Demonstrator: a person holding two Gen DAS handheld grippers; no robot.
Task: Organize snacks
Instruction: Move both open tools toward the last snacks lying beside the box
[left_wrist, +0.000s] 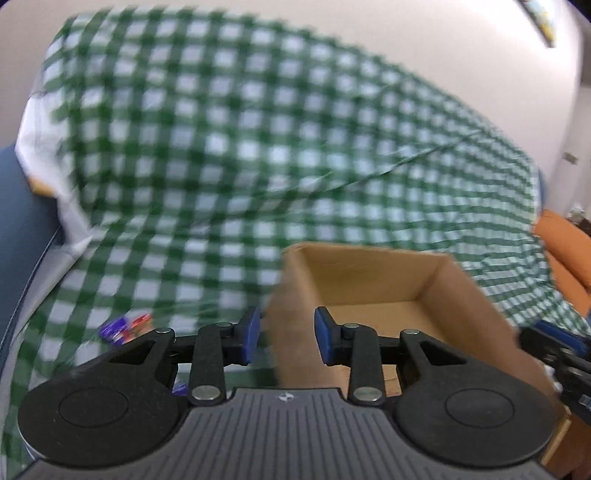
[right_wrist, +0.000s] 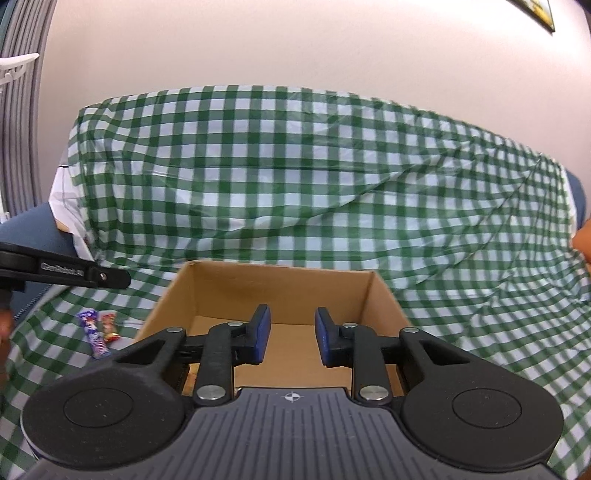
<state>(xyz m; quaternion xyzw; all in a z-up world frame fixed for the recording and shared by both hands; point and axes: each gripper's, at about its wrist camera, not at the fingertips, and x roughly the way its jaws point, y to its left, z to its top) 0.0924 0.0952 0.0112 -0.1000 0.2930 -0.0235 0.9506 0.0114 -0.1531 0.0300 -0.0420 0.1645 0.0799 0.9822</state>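
An open cardboard box (right_wrist: 280, 291) sits on the green checked cloth (right_wrist: 295, 177); it also shows in the left wrist view (left_wrist: 369, 280). My right gripper (right_wrist: 291, 338) is open and empty, over the box's near side. My left gripper (left_wrist: 286, 338) is open and empty, above the box's left wall; that view is blurred. A purple snack wrapper (right_wrist: 92, 332) and a red one (right_wrist: 109, 325) lie on the cloth left of the box. They show blurred in the left wrist view (left_wrist: 123, 328).
The cloth covers a sofa against a pale wall (right_wrist: 258, 44). Blue upholstery (right_wrist: 33, 221) shows at the left. An orange cushion (left_wrist: 565, 254) lies at the right. The other gripper's body (right_wrist: 62, 273) reaches in from the left.
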